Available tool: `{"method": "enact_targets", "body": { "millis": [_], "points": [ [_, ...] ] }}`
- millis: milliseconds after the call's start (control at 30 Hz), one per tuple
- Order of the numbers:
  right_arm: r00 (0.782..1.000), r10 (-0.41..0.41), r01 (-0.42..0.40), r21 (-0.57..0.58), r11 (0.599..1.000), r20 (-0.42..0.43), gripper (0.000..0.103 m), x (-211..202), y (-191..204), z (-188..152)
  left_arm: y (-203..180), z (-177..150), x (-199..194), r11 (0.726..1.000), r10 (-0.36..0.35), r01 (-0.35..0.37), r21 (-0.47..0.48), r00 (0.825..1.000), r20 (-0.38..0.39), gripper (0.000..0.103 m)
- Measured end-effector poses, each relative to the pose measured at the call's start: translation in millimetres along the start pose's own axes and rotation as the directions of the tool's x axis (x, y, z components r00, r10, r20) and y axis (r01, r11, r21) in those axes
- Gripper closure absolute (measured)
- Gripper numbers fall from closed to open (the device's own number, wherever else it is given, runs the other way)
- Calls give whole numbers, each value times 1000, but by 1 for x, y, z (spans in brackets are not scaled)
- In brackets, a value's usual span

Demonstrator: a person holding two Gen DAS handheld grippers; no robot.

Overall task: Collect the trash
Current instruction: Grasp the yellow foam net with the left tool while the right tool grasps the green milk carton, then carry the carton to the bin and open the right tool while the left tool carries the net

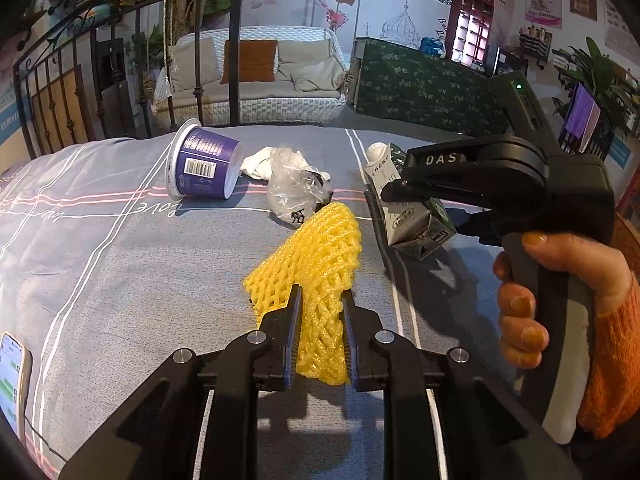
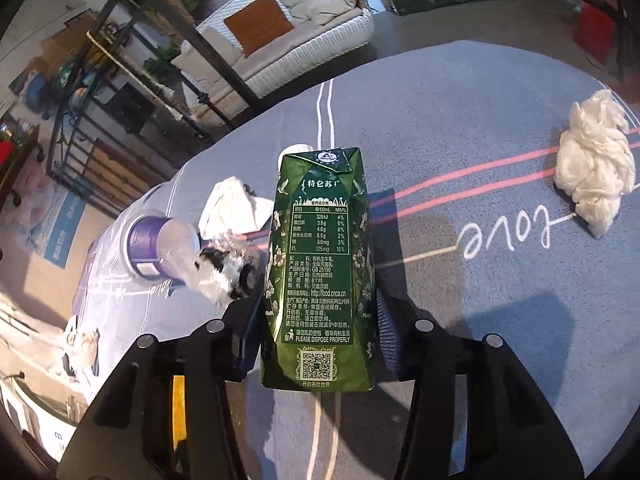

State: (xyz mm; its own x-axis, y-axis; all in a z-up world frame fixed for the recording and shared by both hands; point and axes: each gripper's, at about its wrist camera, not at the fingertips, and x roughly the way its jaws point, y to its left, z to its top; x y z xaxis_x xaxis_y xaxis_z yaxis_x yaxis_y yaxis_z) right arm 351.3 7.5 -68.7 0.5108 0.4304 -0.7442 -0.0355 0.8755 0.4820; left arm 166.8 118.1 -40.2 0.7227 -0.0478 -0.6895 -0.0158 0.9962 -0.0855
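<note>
Up close, the left gripper (image 1: 320, 304) pinches yellow foam netting (image 1: 316, 256); the right gripper (image 2: 320, 312) flanks a green milk carton (image 2: 320, 256), contact unclear, its cap mostly hidden.

Left tongs (image 1: 320, 300) clamp yellow foam net (image 1: 316, 256); right tongs (image 1: 394, 192) at green carton (image 1: 416, 224) on bedspread (image 1: 120, 272).
</note>
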Motion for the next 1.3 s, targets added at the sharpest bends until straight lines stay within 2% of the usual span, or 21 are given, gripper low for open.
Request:
{"method": "enact_targets", "body": {
  "millis": [167, 433, 633, 800, 933, 1167, 1300],
  "points": [
    [999, 29, -27, -42, 999, 40, 54, -35, -11, -12, -10, 1, -3, 1000, -8, 8, 24, 1000, 10, 84],
    [995, 31, -29, -22, 999, 95, 54, -90, -53, -22, -49, 3, -5, 995, -54, 52, 85, 998, 20, 84],
    [979, -38, 52, -62, 997, 200, 54, -141, -83, -41, -91, 3, -6, 981, -140, 135, 140, 990, 26, 84],
    [945, -141, 156, -27, 987, 296, 54, -190, -136, -59, -134, 1, -1, 953, -240, 234, 190, 971, 4, 84],
    [905, -244, 234, 71, 970, 349, 54, -229, -192, -71, -175, 1, 2, 917, -330, 327, 228, 944, -25, 84],
    [839, -400, 321, 258, 911, 368, 54, -274, -281, -86, -248, -3, 1, 835, -454, 451, 315, 888, -69, 84],
    [810, -473, 371, 322, 871, 346, 54, -281, -321, -85, -283, -5, 2, 793, -496, 495, 356, 863, -95, 84]
  ]
}}
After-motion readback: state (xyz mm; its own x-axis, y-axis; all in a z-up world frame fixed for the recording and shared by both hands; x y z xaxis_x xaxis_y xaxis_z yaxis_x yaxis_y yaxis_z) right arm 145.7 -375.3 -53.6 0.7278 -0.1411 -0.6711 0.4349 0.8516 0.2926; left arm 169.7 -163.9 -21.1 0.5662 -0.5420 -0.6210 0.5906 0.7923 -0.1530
